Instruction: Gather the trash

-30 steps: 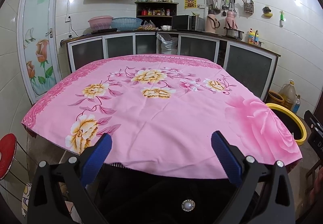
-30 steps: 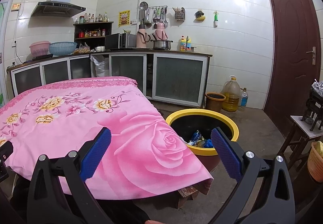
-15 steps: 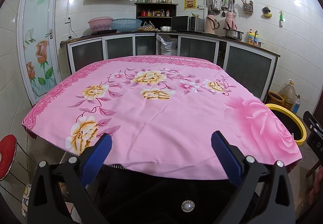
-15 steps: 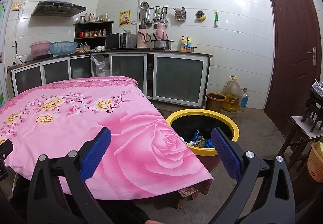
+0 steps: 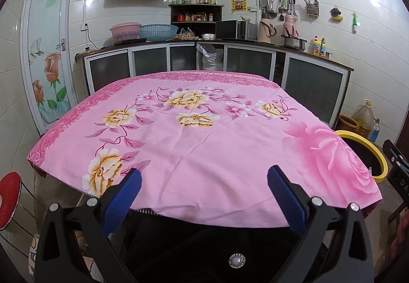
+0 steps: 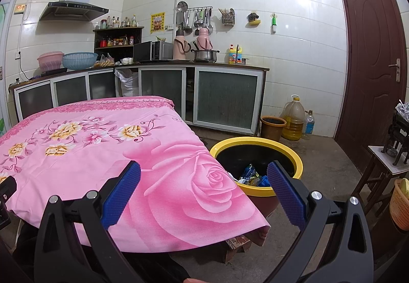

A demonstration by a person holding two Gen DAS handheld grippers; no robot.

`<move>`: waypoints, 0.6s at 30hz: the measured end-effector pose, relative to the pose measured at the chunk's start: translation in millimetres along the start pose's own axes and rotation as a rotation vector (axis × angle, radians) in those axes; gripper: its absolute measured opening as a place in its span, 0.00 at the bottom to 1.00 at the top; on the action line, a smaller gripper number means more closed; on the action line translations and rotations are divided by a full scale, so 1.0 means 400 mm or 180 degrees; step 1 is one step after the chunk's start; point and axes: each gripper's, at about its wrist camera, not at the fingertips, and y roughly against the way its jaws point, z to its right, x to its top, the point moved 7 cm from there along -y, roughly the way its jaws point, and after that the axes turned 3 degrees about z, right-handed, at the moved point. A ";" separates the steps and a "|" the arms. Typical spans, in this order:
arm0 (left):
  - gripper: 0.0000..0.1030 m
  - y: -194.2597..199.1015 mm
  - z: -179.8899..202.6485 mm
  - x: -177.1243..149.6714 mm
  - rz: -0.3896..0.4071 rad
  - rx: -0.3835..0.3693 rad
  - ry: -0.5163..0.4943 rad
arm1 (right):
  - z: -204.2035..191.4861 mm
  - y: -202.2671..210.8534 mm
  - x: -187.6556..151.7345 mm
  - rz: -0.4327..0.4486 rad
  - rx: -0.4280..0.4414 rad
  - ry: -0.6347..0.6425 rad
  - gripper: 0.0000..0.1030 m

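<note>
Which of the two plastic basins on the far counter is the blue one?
The right-hand basin, the blue mesh-sided one; the basin touching it on the left is pink.

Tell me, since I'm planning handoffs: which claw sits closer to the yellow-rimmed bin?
Right. The right claw is open beside the yellow-rimmed black bin; the open left claw faces the pink floral tablecloth.

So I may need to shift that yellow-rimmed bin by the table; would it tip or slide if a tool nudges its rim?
The bin looks wide and squat, so probably hard to tip. It holds only a few wrappers, so likely light and apt to slide.
</note>
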 end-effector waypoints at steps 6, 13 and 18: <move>0.92 -0.004 -0.004 0.003 -0.0002 -0.0004 -0.0007 | 0.000 0.000 0.000 -0.0003 0.0002 0.0002 0.92; 0.92 -0.007 -0.008 0.005 -0.0011 -0.0013 -0.0006 | 0.002 -0.001 -0.004 0.0002 0.0001 0.0003 0.92; 0.92 -0.009 -0.011 0.003 -0.0019 -0.0020 -0.0008 | 0.003 -0.001 -0.007 -0.0008 0.0000 -0.0004 0.92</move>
